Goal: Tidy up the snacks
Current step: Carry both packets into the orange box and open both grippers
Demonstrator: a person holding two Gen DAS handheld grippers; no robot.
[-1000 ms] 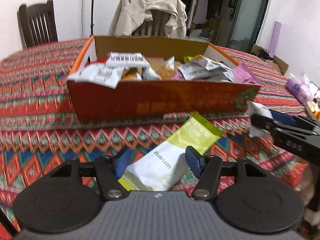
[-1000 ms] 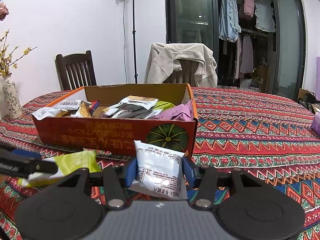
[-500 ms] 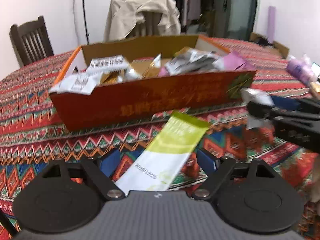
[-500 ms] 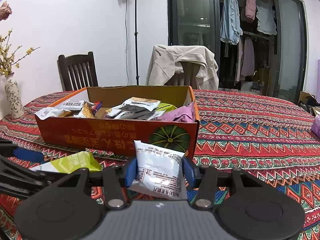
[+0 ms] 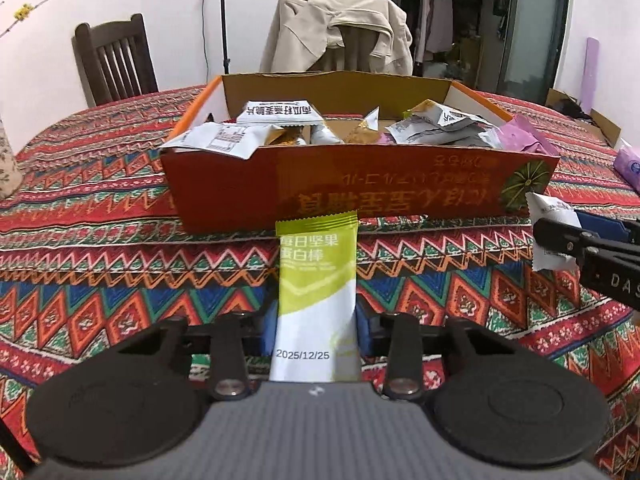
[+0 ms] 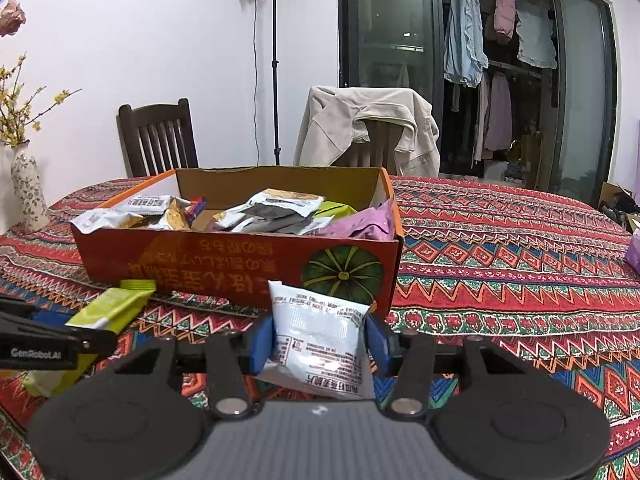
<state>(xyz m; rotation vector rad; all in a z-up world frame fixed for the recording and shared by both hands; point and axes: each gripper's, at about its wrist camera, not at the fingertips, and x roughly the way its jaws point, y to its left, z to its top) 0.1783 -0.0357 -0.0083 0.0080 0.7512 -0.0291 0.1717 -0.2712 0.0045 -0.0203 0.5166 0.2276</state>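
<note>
A green-and-white snack bar points away from me toward the orange cardboard box, which holds several snack packets. My left gripper is closing on the bar's near end, and its blue pads touch both long edges. In the right wrist view the bar sticks out past the left gripper, tilted above the cloth. A white snack packet sits clamped in my right gripper, just in front of the box's pumpkin corner. The packet also shows at the right edge of the left wrist view.
A patterned red tablecloth covers the table. A flowered vase stands at the far left. A dark wooden chair, a jacket-draped chair and a light stand are behind the table. A purple pack lies at right.
The left jaws opened wide around the bar, then closed onto it; the bar, skewed before, now points straight at the box. The right gripper and its packet have not moved.
</note>
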